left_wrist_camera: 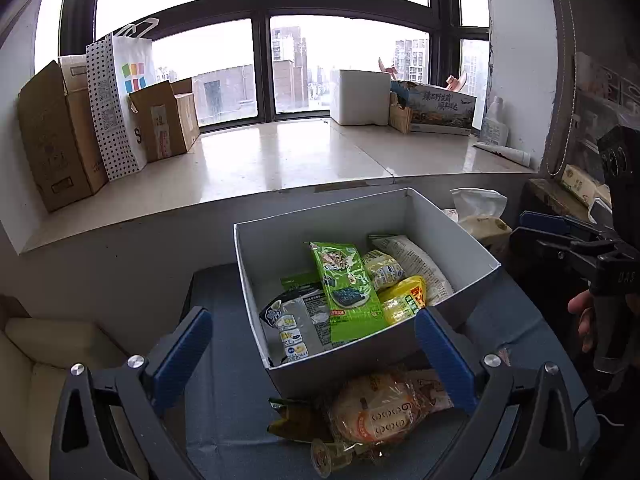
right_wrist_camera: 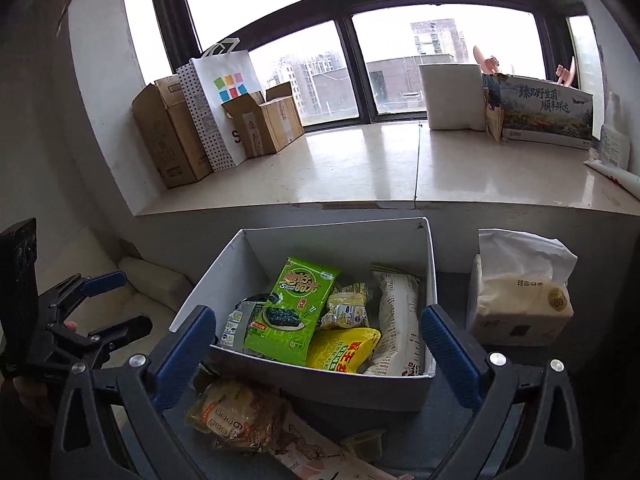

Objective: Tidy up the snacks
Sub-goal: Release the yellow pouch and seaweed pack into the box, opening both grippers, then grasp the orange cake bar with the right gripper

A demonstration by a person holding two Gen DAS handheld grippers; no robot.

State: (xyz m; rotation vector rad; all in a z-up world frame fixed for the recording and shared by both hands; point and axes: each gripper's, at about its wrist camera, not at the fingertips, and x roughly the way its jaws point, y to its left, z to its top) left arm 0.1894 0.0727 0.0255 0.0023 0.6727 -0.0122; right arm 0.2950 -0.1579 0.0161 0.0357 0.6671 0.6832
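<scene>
Right, both grippers wide open, empty: left gripper (left_wrist_camera: 314, 344), right gripper (right_wrist_camera: 318, 344). White box (right_wrist_camera: 320, 388) on dark table holds green seaweed pkt (right_wrist_camera: 294, 312), yellow pkt (right_wrist_camera: 344, 350); clear-wrapped pastry (left_wrist_camera: 376, 404) just outside its near wall.

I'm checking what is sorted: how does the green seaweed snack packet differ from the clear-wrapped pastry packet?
The green seaweed snack packet lies inside the white box, on top of other snacks; the clear-wrapped pastry packet lies outside, on the blue surface in front of the box. The seaweed packet is opaque and bright green; the pastry wrapper shows its pale, round contents. Neither is held by a gripper.
</scene>
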